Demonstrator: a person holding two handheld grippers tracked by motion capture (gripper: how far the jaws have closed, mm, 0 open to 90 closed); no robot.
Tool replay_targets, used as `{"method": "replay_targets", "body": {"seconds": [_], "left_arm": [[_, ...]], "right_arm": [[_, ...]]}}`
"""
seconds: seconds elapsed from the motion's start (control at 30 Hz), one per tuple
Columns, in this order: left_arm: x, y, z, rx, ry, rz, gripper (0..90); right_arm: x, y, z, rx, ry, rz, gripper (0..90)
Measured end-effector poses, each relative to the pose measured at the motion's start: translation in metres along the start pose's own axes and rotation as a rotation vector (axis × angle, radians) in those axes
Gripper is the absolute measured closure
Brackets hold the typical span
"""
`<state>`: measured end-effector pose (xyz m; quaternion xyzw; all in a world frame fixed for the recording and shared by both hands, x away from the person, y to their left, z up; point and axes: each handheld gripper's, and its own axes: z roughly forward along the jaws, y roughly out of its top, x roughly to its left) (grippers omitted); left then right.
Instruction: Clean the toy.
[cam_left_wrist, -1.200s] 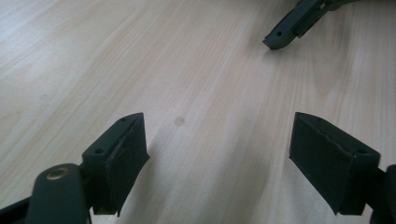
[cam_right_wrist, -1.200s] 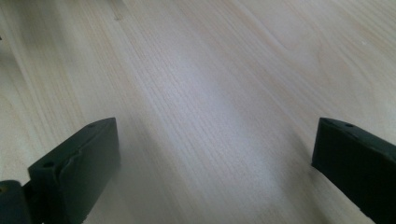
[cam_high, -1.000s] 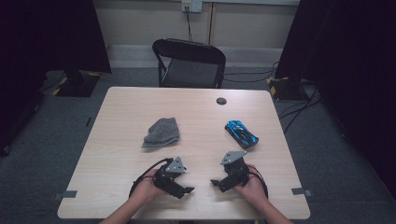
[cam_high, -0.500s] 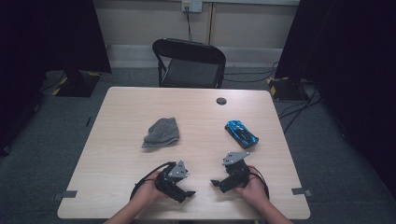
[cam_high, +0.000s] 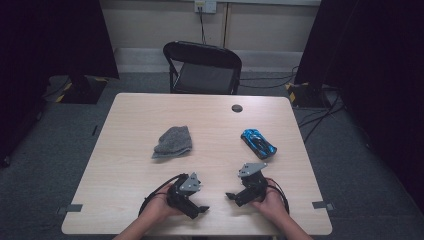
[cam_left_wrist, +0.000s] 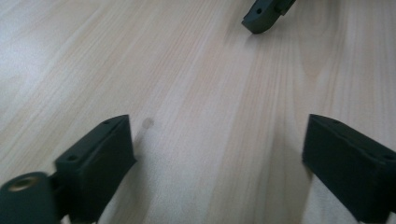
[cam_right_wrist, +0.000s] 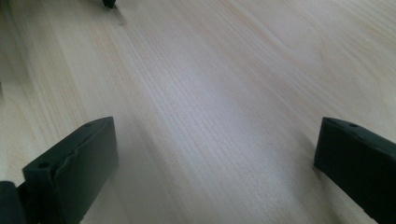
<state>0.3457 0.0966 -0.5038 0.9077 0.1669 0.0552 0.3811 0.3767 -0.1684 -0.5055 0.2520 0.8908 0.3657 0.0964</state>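
Observation:
My left gripper (cam_high: 202, 210) rests low over the light wooden table (cam_high: 125, 165) near its front edge, held by a hand. In the left gripper view its jaws (cam_left_wrist: 217, 144) stand wide apart and have just been opening, with bare wood between them. My right gripper (cam_high: 231, 196) sits a short way to its right, pointing toward it. Its jaws (cam_right_wrist: 215, 144) are open too, with nothing between them. A crumpled grey cloth (cam_high: 172, 141) lies mid-table, beyond the left gripper. A blue toy car (cam_high: 258, 143) lies beyond the right gripper.
A small black round disc (cam_high: 237, 108) sits near the table's far edge. A black folding chair (cam_high: 202, 67) stands behind the table. Cables trail across the floor at the right. A tip of the other gripper (cam_left_wrist: 264, 14) shows at the top of the left gripper view.
Both hands rest in the same places as before. The high view is too small to show any shift of the jaws.

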Motion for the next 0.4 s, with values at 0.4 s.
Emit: {"method": "replay_targets", "body": {"seconds": [0.4], "left_arm": [[0.005,-0.0002,0.0004,0.005,0.013,-0.017,0.0]], "right_arm": [[0.0019,0.0009,0.0008,0.002,-0.017,0.017,0.0]]}}
